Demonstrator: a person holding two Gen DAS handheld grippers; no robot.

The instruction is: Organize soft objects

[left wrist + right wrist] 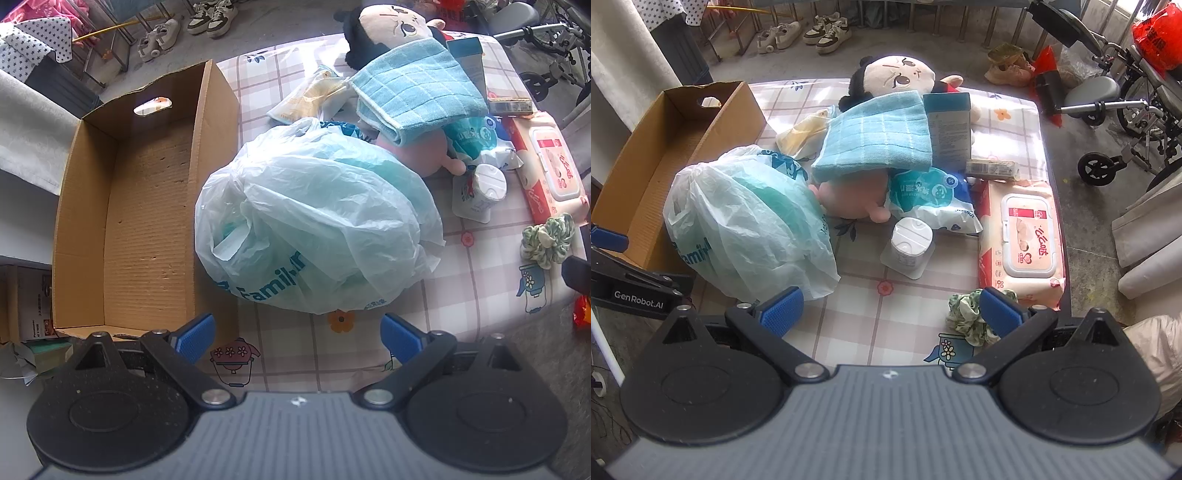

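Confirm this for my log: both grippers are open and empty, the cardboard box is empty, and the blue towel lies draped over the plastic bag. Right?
Not quite. The blue towel lies draped over the plush doll, not the plastic bag, as the right wrist view shows. The rest holds: the left gripper and right gripper are open and empty, and the cardboard box is empty.

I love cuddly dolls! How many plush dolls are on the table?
1: a plush doll with black hair and a cream face, lying at the table's far side, partly under the folded blue towel. Others may be hidden.
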